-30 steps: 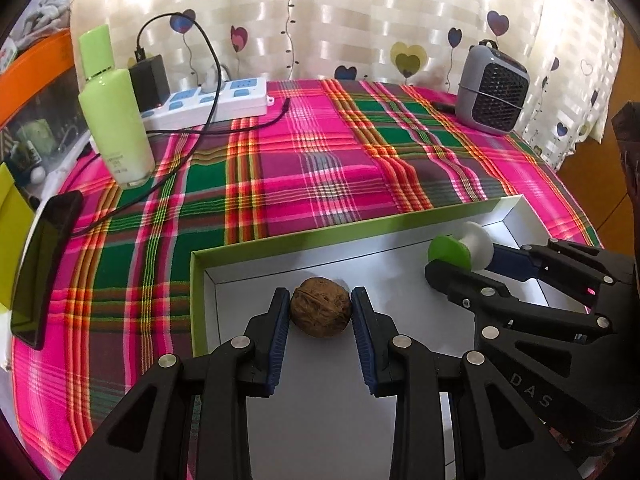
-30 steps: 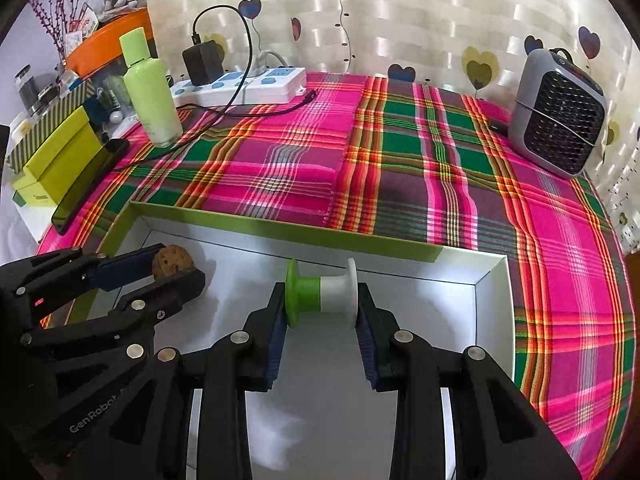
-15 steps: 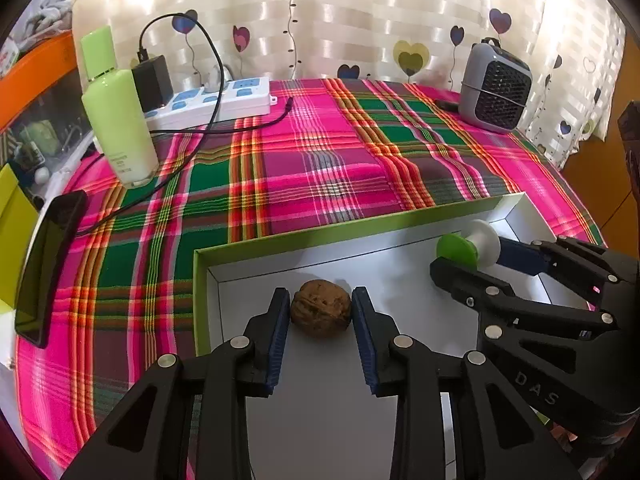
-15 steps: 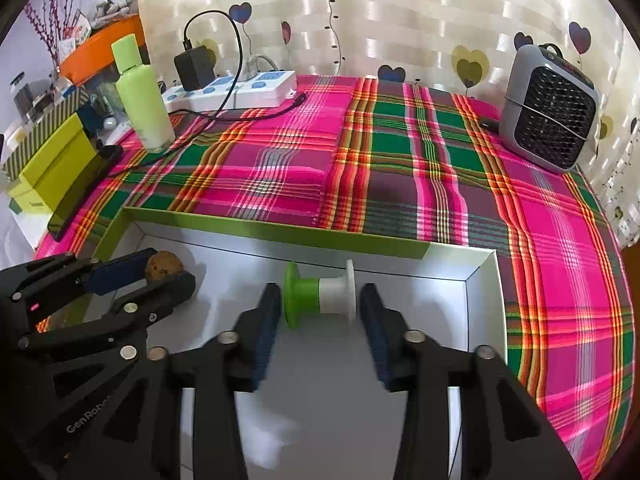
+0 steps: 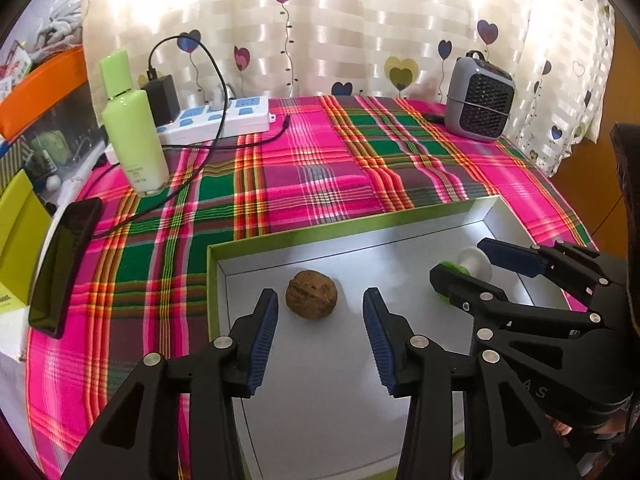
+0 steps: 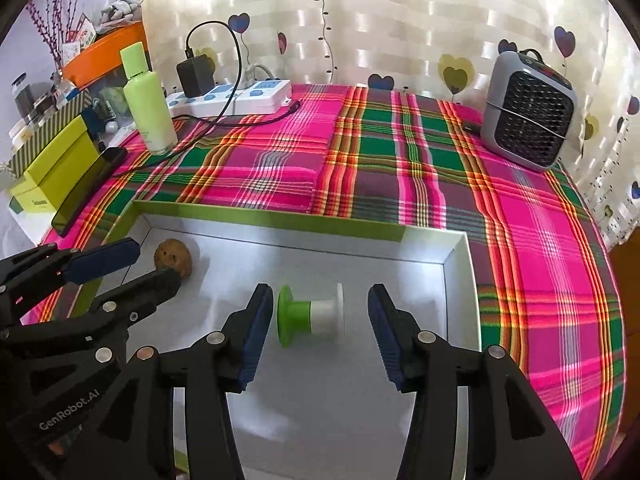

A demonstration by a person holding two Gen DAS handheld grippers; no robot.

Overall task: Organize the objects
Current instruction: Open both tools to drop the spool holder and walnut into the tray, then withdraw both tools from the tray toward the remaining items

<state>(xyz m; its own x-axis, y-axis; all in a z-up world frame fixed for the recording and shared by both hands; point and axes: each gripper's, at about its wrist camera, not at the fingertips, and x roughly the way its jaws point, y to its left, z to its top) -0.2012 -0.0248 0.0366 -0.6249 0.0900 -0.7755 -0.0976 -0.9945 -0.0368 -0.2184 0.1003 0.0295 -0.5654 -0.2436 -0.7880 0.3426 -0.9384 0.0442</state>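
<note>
With both tools spread wide, you hold nothing. Your left gripper [image 5: 320,320] brackets the walnut [image 5: 311,294] without touching it; the nut sits on the box [image 5: 280,242] floor near the far left corner. Your right gripper [image 6: 320,320] stands just as wide around the spool [image 6: 310,316] (green end left, white end right), which lies on its side toward the box's right wall, clear of both pads. From the left camera the right gripper's finger covers most of the spool, and the box's near edge is cut off.
</note>
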